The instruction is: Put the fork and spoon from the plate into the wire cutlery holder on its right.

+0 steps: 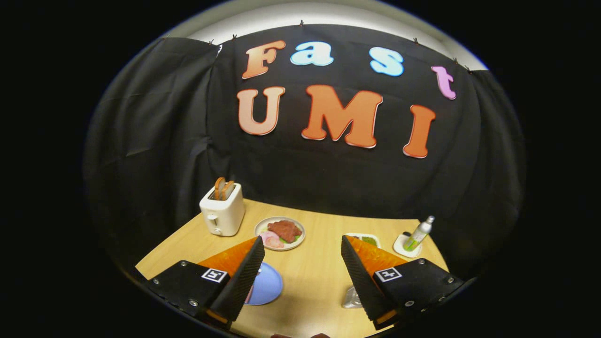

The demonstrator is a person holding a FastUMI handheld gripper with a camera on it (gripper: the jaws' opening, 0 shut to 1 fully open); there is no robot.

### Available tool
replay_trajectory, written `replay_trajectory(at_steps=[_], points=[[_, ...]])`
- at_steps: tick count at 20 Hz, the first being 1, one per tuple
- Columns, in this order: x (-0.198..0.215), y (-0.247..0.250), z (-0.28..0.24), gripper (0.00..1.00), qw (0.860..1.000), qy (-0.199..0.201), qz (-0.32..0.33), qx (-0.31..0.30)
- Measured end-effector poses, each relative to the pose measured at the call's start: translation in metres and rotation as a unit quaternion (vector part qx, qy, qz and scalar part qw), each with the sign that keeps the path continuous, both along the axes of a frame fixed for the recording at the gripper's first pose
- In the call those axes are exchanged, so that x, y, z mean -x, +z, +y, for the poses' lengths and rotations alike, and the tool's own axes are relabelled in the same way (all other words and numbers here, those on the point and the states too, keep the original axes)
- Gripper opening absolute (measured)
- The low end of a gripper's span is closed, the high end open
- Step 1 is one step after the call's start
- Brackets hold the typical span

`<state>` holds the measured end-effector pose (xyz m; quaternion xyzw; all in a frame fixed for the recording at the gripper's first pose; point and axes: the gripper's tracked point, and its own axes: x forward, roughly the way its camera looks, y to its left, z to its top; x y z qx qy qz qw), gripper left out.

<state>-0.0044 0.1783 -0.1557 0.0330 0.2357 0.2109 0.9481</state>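
My gripper [301,240] is open and held above the wooden table [312,277], with nothing between its fingers. A blue plate [268,284] lies on the table under the left finger [242,277], which hides most of it. A small reddish bit [249,294] shows at the plate's edge beside that finger; I cannot tell what it is. A pale metallic thing [352,298] sits on the table against the right finger [359,277], mostly hidden, possibly the wire holder.
Beyond the fingers stand a white toaster [222,210] with toast at the back left and a plate of meat and vegetables [280,233]. A small dish with green food [365,239] and a bottle [419,233] on a coaster sit at the back right.
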Motion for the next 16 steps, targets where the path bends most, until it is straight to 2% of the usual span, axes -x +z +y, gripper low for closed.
replay_trajectory(at_steps=[3,7,13,16], points=[[0.005,-0.027,0.033,0.98,0.998,0.036,0.051,0.012],[0.020,-0.079,0.073,0.96,0.987,0.074,0.143,0.027],[0.048,-0.146,0.103,0.95,0.954,0.102,0.273,0.072],[0.055,-0.170,0.114,0.91,0.940,0.111,0.311,0.087]])
